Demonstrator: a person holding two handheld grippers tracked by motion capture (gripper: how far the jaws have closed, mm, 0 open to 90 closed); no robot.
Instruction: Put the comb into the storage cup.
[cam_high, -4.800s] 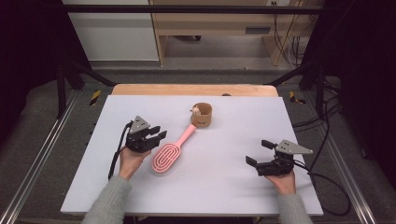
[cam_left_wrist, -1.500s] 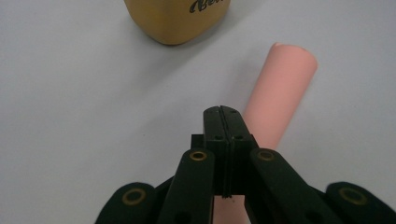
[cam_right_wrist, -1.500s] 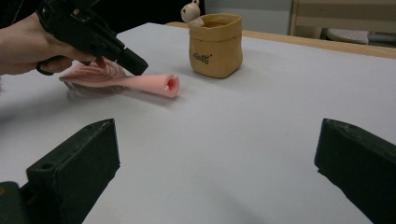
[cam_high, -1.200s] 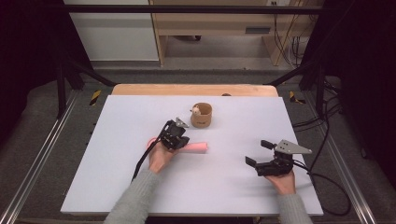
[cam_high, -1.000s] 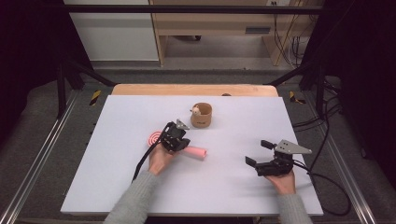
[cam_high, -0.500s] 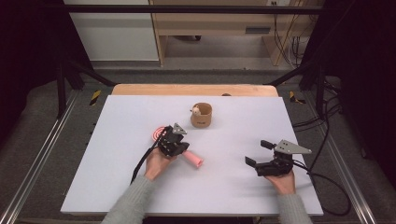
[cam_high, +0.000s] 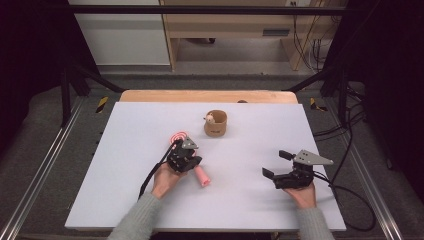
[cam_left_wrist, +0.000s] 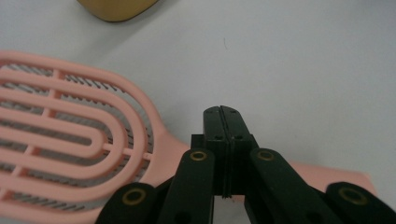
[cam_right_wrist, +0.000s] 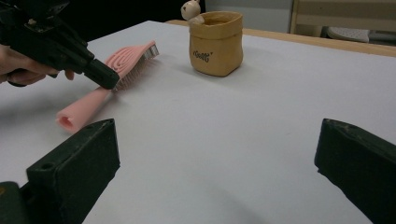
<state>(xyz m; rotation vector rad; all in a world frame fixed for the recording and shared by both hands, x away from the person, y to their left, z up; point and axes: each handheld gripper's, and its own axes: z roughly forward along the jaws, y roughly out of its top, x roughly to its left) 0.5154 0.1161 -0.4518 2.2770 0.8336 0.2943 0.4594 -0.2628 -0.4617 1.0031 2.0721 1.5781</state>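
A pink vented hairbrush (cam_high: 201, 176) lies on the white table (cam_high: 250, 210), head toward the far left and handle toward the near right. My left gripper (cam_high: 186, 152) is shut, its jaws pressed together with nothing between them. In the left gripper view the gripper (cam_left_wrist: 222, 112) hangs over the brush's (cam_left_wrist: 70, 140) neck. In the right gripper view its tip (cam_right_wrist: 106, 79) touches the brush (cam_right_wrist: 130, 58) where head meets handle. My right gripper (cam_high: 276, 164) rests open at the table's near right, its jaws (cam_right_wrist: 219, 154) wide apart around bare table.
A small tan pouch (cam_high: 216, 125) with a little toy figure (cam_high: 210, 119) in it stands behind the brush, also seen from the right gripper (cam_right_wrist: 215, 44). Cables trail from both grippers toward the near edge.
The brush has swung round under the shut left gripper: its handle went from pointing right to pointing near right, and its head moved out to the far left. The right gripper stayed still.
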